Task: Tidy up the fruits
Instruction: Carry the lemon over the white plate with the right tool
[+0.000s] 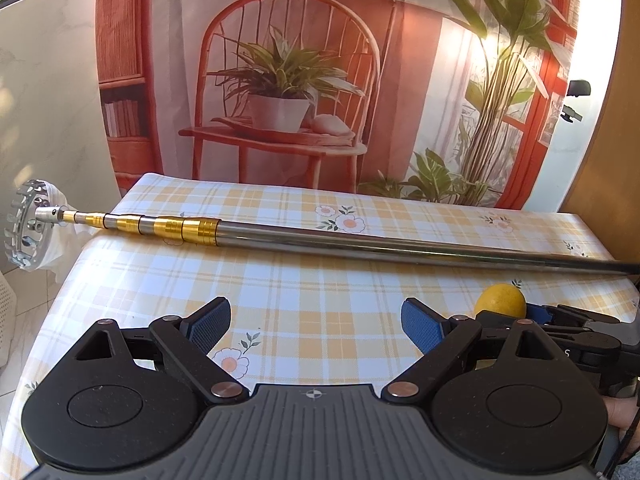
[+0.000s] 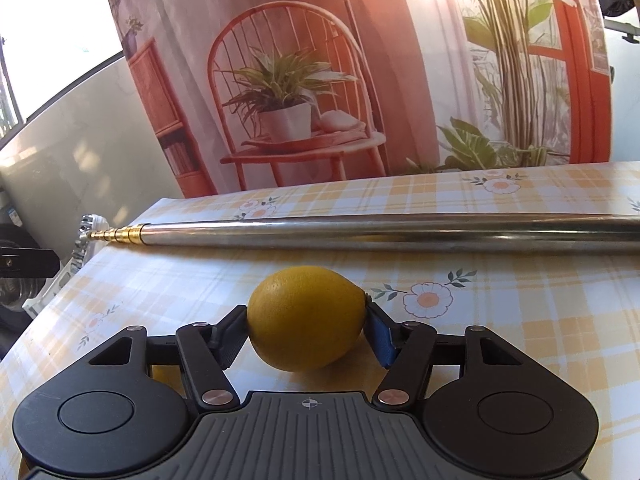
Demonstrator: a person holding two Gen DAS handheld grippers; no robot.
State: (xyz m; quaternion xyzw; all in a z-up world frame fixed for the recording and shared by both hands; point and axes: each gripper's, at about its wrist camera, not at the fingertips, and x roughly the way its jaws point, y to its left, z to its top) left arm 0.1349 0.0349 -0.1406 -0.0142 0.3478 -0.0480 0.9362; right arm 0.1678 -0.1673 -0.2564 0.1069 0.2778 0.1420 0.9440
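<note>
Right gripper (image 2: 307,330): black jointed linkage, ribbed grey housing, blue pads. It is pinched on the lemon (image 2: 306,317); a pad (image 2: 380,334) is pressed to each side of the fruit. The lemon is oval, matte yellow, finely pitted, with a small nub at its right end. It is held low between the fingertips, its underside at or just above the cloth; contact cannot be told.

Left gripper (image 1: 316,326): same build. Jaws are spread wide, with nothing between them. Textured blue pads (image 1: 422,326) are turned inward. Only bare cloth is seen in the gap. To its right, the lemon (image 1: 500,300) is seen partly hidden behind the right gripper (image 1: 560,320).

Table (image 2: 540,340): covered by a glossy cloth, yellow-and-white plaid, printed with white daisies with orange centres.

Beyond both grippers a pole (image 2: 360,234) is laid across the table from side to side. It is a telescopic tube of brushed steel, stepped down through gold ribbed collars toward the left. Its head (image 1: 30,224), a round toothed metal ring with a pale fabric bag, is hung out past the table's left edge.

Behind the table a printed backdrop (image 1: 300,80) is hung: a red spindle chair, a potted plant, shelves, tall green leaves.
</note>
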